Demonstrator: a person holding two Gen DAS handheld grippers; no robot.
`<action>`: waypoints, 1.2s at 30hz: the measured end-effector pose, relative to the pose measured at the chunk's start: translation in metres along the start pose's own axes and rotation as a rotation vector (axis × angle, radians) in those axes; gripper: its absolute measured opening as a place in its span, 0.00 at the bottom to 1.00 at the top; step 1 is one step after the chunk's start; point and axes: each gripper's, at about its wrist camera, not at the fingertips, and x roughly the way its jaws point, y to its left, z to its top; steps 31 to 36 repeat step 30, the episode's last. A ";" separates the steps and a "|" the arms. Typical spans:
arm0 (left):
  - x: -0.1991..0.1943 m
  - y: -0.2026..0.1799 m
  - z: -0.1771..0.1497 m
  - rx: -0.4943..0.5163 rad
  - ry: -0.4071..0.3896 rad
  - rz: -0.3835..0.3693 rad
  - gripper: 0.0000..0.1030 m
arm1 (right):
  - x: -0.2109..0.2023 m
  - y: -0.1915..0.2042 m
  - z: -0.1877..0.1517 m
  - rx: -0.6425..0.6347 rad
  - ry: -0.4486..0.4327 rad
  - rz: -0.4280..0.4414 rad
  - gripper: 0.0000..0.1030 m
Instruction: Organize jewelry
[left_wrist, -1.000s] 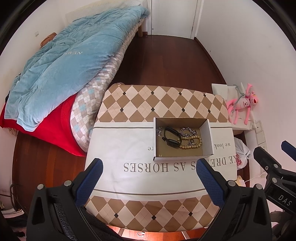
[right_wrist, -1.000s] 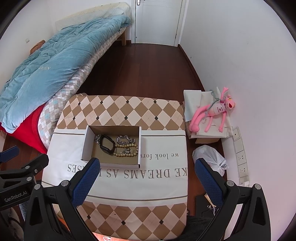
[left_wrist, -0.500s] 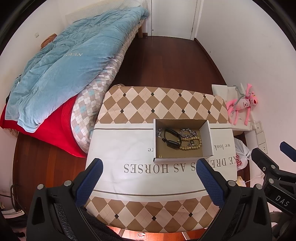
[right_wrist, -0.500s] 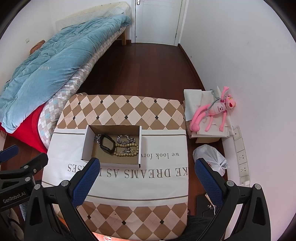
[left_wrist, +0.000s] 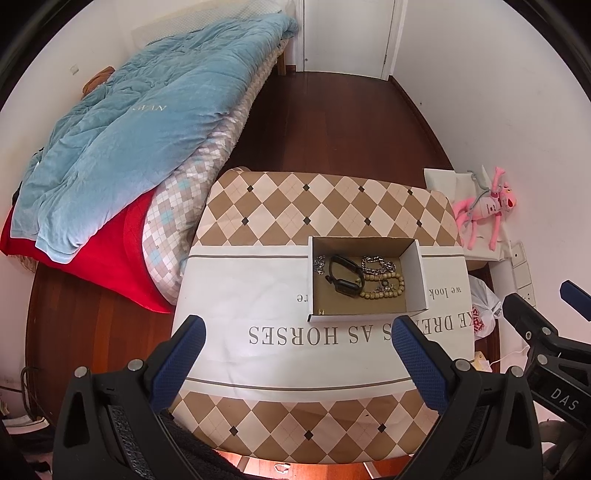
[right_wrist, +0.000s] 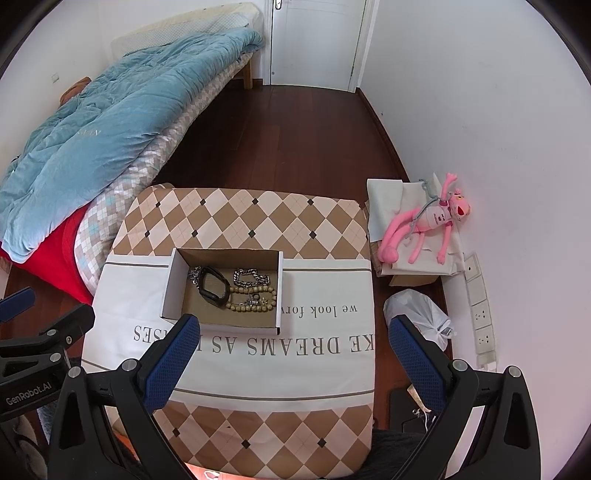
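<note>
Both claws (left_wrist: 297, 347) (right_wrist: 291, 345) gape empty; the box (left_wrist: 365, 315) lies crosswise, beads (left_wrist: 382, 291) along it.

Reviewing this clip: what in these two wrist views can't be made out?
- Tablecloth print: in the left wrist view the cardboard box and a gripper finger cover some letters; in the right wrist view, likewise.
- Small silver pieces beside the black watch: too small to identify in either view.
- Beaded bracelet: partly overlapped by the silver chain, clasp unclear.
- Person's hands: out of frame below both views.

Home bedroom, bed (left_wrist: 155, 122) with blue quilt, wooden floor (right_wrist: 295, 136)
</note>
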 end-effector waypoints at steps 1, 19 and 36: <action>0.000 0.000 0.000 0.000 -0.001 0.002 1.00 | 0.000 0.000 0.000 -0.001 0.000 0.000 1.00; -0.001 0.001 0.000 0.000 0.000 -0.001 1.00 | -0.001 0.001 0.000 -0.002 -0.001 -0.001 1.00; -0.003 -0.001 -0.001 0.002 -0.007 -0.006 1.00 | 0.000 0.002 0.000 -0.004 0.001 -0.002 1.00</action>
